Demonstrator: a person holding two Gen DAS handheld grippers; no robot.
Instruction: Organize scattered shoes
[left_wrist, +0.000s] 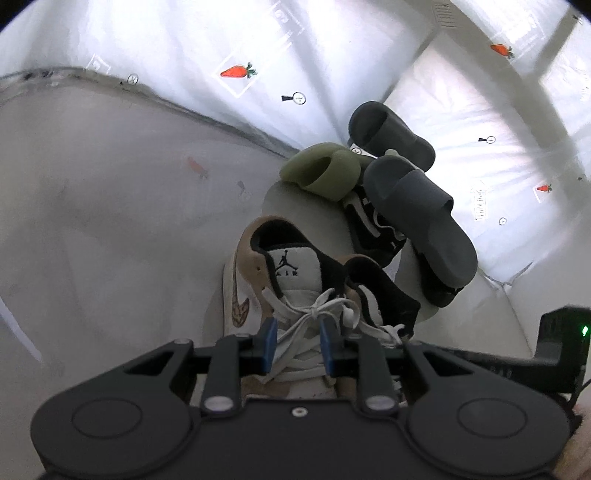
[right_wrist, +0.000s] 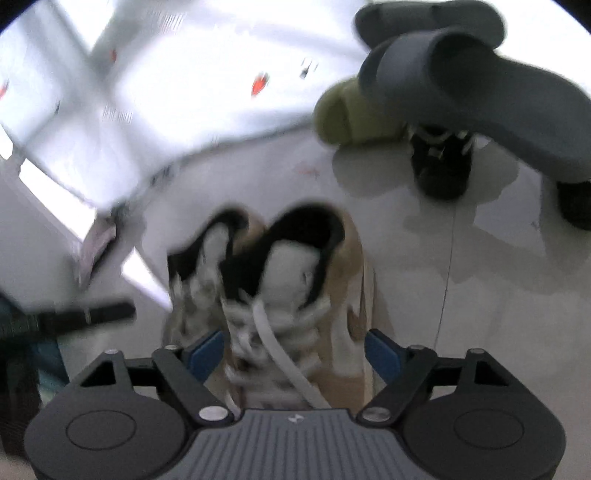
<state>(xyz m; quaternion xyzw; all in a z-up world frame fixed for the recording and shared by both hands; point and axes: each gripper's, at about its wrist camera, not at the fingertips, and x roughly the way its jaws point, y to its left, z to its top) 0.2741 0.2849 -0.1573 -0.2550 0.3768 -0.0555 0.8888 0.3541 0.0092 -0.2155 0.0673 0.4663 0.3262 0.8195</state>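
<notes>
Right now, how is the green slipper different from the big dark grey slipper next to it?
The green slipper is olive; the dark grey slide is charcoal. The green slipper looks rounder and closed at the front, while the grey slide has an open strap and a long flat sole. The grey slide lies propped on a black shoe. Both are smooth, laceless and piled together.

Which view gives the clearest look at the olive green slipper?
The left wrist view: the olive green slipper is sharp, showing its open strap beside a dark grey slide. In the right wrist view it is motion-blurred and partly hidden behind that slide.
</notes>
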